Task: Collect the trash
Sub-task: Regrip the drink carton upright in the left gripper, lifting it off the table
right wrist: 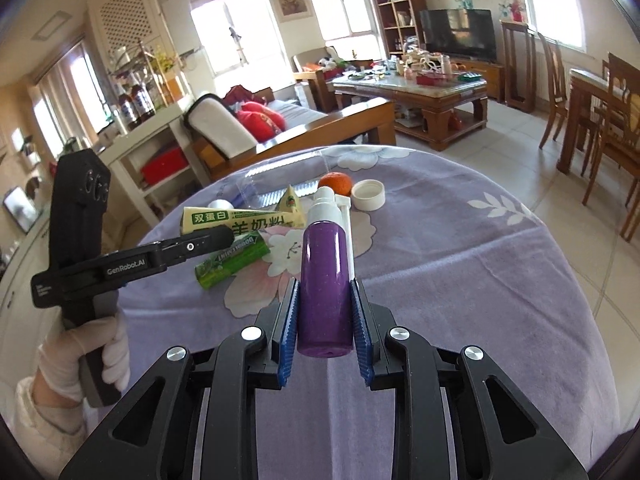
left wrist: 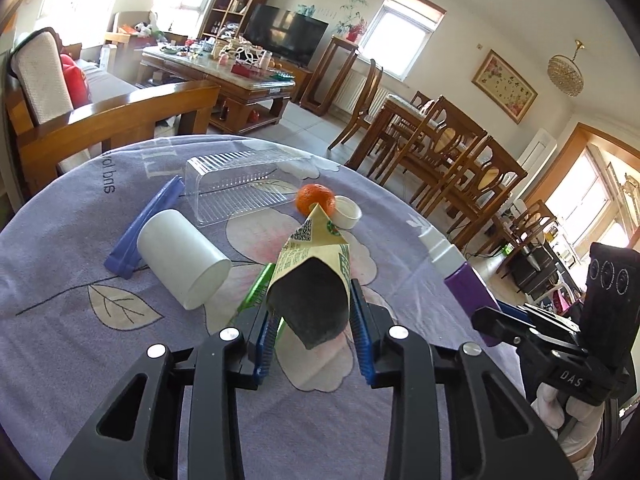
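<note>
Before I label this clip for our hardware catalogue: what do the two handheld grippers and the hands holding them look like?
Both the left gripper and the right gripper have black angular linkage frames with silver pivot bolts and ribbed blue fingers. The left one's side reads GenRobot.AI; the right one's rear reads DAS. Each black grip has three round rings. The left hand and the right hand wear white gloves; a white sleeve shows.

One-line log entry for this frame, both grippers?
left gripper: shut on carton | right gripper: shut on purple bottle | both lifted off table
</note>
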